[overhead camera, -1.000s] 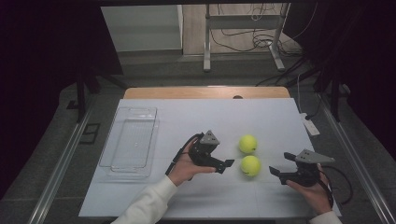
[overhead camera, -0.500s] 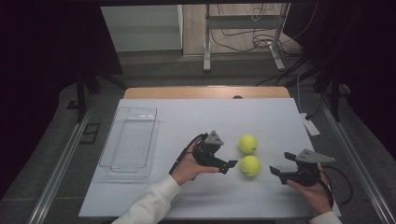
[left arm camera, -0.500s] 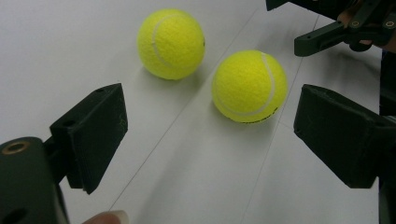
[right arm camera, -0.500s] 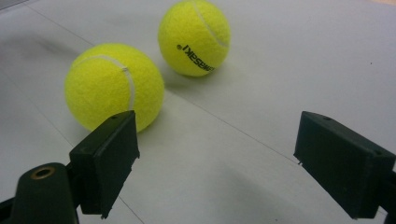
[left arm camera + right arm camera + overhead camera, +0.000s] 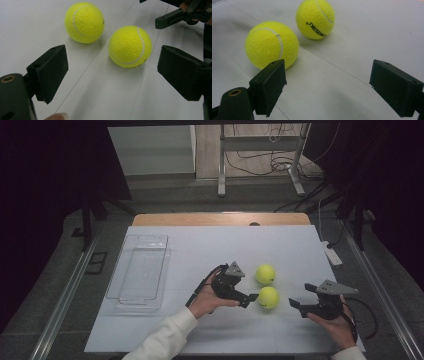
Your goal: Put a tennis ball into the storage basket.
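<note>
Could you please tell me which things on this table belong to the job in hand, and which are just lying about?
In use:
- nearer yellow felt tennis ball
- farther yellow felt tennis ball
- left gripper, open
- right gripper, open

Lying about:
- clear rectangular plastic tray
- white power strip

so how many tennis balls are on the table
2, both right of centre on the table: near ball just ahead of the left gripper, far ball just beyond it. None seem hidden.
</note>
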### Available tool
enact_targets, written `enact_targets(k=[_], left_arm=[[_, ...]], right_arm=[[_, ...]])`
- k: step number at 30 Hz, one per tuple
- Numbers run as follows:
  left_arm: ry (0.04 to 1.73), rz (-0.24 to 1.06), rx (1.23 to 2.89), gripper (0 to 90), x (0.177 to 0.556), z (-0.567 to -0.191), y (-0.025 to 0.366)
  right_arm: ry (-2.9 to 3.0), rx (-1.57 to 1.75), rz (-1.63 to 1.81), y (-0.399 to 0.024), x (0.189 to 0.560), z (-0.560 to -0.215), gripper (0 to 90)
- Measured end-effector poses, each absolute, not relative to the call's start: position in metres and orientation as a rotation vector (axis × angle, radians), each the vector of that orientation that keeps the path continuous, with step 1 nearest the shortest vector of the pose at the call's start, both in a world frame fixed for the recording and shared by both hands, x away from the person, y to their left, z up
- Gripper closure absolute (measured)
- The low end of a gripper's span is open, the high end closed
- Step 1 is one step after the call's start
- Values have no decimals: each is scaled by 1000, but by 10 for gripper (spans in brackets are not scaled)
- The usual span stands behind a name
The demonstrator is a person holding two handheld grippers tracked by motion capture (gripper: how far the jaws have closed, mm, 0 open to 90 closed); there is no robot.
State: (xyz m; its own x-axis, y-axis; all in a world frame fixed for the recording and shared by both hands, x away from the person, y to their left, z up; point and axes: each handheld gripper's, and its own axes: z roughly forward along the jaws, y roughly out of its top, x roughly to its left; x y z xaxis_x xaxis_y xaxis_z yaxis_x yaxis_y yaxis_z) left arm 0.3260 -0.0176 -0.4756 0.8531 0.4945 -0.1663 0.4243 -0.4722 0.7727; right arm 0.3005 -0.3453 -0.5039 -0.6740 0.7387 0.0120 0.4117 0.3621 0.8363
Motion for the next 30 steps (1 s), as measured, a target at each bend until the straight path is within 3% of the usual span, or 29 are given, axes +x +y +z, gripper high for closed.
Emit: enact_targets(k=[30], left_arm=[[617,74,2170,107,333,-483,-44]], right_arm=[[2270,1011,1215,-347,301,-505,138]])
